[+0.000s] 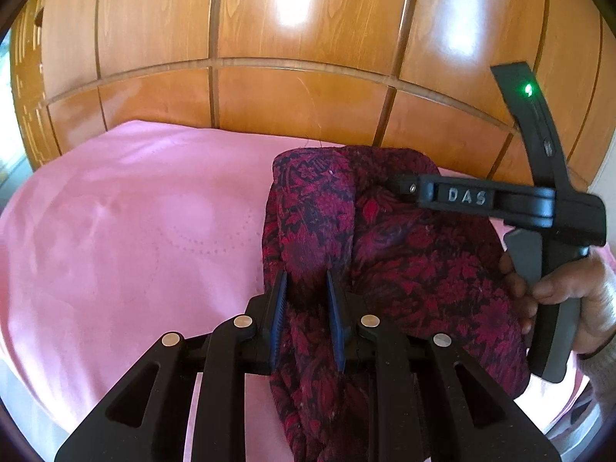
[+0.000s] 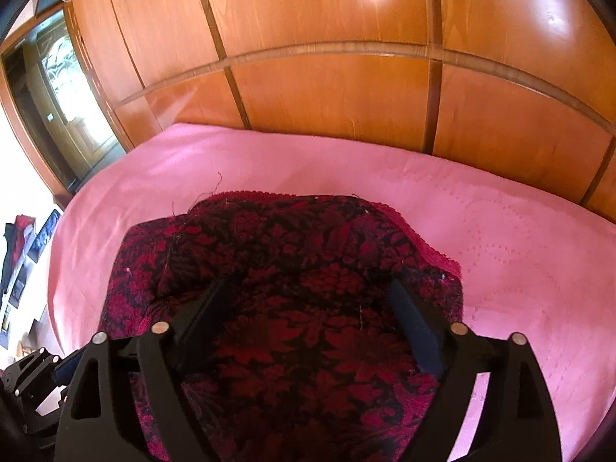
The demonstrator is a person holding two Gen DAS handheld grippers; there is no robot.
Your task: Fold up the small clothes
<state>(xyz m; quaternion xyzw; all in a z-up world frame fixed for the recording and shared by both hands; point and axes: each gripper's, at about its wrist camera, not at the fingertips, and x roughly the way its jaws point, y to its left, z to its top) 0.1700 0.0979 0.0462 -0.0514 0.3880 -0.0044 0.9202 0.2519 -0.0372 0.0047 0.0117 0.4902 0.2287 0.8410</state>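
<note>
A dark red garment with a black floral pattern lies bunched on a pink sheet. My left gripper is shut on a raised fold of it, the cloth pinched between the blue pads and hanging down behind them. In the left wrist view my right gripper hovers over the garment's far right part, gripped by a hand. In the right wrist view, the right gripper stands wide open just above the garment, with cloth below the fingers but not pressed by them.
The pink sheet covers a bed that runs to a glossy wooden panelled wall at the back. A dark doorway with patterned glass is at the far left. Bare sheet lies left of the garment.
</note>
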